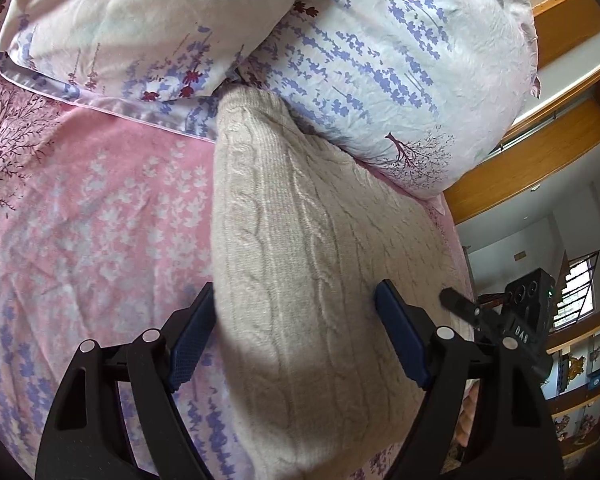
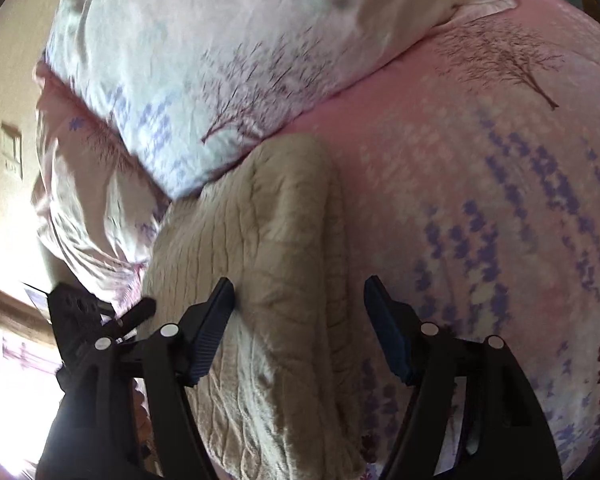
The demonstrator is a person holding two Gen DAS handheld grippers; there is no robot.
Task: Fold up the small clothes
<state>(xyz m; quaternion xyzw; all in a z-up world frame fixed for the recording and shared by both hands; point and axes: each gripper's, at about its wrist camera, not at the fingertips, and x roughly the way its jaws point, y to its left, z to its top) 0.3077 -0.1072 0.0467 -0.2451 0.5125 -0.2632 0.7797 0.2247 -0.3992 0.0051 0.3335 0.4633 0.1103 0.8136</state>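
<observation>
Only left view shows shelves (image 1: 580,380), both claws spread over sweater (image 1: 300,260).

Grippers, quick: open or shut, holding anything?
Left gripper: open, over the beige knit garment, gripping nothing.
Right gripper: open, over the same garment, gripping nothing.

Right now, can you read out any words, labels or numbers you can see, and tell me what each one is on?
"DAS" on the black body of the other claw's device, seen at the right edge of the left wrist view.
The small plate on the far wall: too small to read.
Nothing readable on the knitted sweater, the pillows or the pink bedsheet.
</observation>
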